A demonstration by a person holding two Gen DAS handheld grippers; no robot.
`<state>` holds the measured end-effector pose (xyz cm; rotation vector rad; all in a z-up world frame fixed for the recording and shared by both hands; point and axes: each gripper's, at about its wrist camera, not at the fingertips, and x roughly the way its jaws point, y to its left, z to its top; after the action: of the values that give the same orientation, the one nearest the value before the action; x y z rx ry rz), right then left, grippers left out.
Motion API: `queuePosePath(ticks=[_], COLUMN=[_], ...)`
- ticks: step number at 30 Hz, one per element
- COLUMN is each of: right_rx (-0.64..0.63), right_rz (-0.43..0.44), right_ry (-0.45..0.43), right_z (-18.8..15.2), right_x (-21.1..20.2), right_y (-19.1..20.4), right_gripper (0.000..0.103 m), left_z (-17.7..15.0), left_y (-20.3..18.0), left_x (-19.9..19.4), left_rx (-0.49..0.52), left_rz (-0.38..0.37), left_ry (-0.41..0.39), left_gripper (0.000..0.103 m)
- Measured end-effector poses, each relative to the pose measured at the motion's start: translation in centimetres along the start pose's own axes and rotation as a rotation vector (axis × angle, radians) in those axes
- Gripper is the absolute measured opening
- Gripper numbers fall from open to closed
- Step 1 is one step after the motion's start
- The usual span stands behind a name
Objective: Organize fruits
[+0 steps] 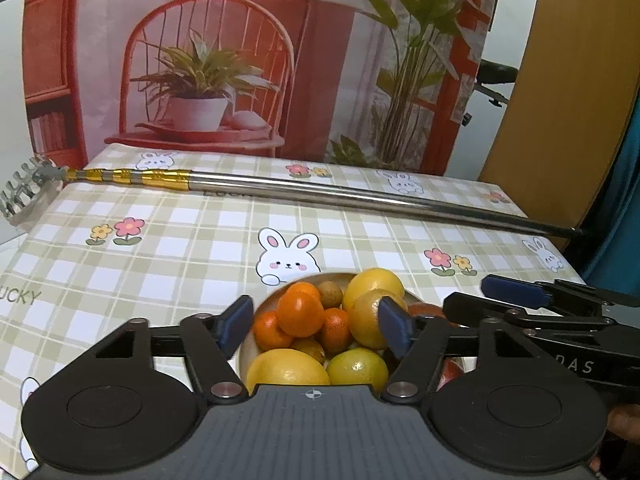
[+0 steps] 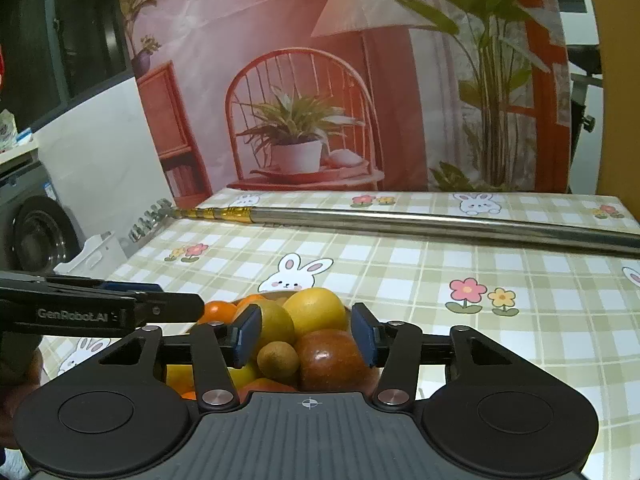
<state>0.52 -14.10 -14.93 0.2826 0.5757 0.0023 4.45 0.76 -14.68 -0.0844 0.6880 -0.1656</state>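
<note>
A bowl (image 1: 244, 354) full of fruit sits at the near edge of the table. In the left wrist view it holds several oranges (image 1: 300, 314), yellow lemons (image 1: 374, 286) and a small brown kiwi (image 1: 330, 294). My left gripper (image 1: 316, 326) is open above the oranges, touching nothing. In the right wrist view my right gripper (image 2: 306, 338) is open over a red apple (image 2: 328, 362), a kiwi (image 2: 278, 358) and a lemon (image 2: 316, 310). The right gripper also shows in the left wrist view (image 1: 516, 292), and the left gripper in the right wrist view (image 2: 160, 308).
A long metal telescopic rod (image 1: 320, 190) with a gold band and a rake-like head (image 1: 24, 192) lies across the far side of the checked tablecloth (image 1: 180, 248). A printed backdrop stands behind the table. A washing machine (image 2: 40, 236) is at the left.
</note>
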Motion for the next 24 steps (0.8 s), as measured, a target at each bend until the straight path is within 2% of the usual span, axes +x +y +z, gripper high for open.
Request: queuePosePath(ticks=[3, 6, 8, 10, 15, 24], right_rx=[0.004, 0.012, 0.029, 0.047, 0.046, 0.048], right_rz=[-0.015, -0.044, -0.054, -0.055, -0.100, -0.123], right_ry=[-0.010, -0.026, -0.038, -0.047, -0.049, -0.101], right_z=[0.1, 0.6, 1.0, 1.6, 3.6, 8.3], right_x=[-0.3, -0.7, -1.0, -1.4, -2.0, -4.6], right_y=[-0.1, -0.5, -0.8, -1.2, -1.4, -1.1], right_gripper=[0.059, 0.079, 0.096, 0.102, 0.103, 0.103], left_z=[0.5, 1.2, 1.8, 2.4, 4.2, 7.9], left_y=[0.3, 0.5, 0.6, 0.5, 0.2, -0.3], left_x=[-0.7, -1.6, -2.2, -2.7, -4.4, -8.5], left_rx=[-0.004, -0.007, -0.003, 0.011, 0.059, 0.077], left_rz=[0.006, 0.022, 0.029, 0.036, 0.064, 0.025], left_ry=[-0.022, -0.058, -0.078, -0.093, -0.143, -0.252], left_gripper=[0.086, 0.093, 0.095, 0.096, 0.099, 0.102])
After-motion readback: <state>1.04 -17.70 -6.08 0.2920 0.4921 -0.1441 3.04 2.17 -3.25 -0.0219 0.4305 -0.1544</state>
